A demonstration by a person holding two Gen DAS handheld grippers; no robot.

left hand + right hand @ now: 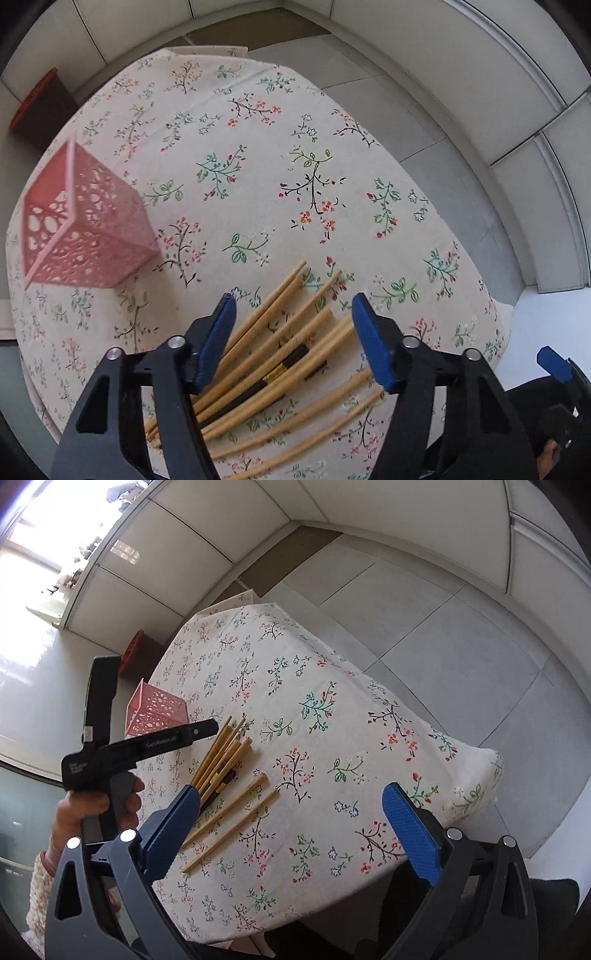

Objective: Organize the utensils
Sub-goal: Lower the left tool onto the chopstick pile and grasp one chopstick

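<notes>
A pile of several pale wooden chopsticks lies on the floral tablecloth, with a black one with a gold band among them. My left gripper points steeply down over the pile. Its blue pads stand apart on either side of the sticks without pressing them. A pink perforated holder stands to the left. In the right wrist view my right gripper is open above bare cloth, beside the chopsticks and two loose ones. The pink holder shows behind them.
The table has edges that drop to a grey tiled floor on the far and right sides. A dark box with an orange rim stands on the floor beyond the holder. A hand holds the left gripper's grip.
</notes>
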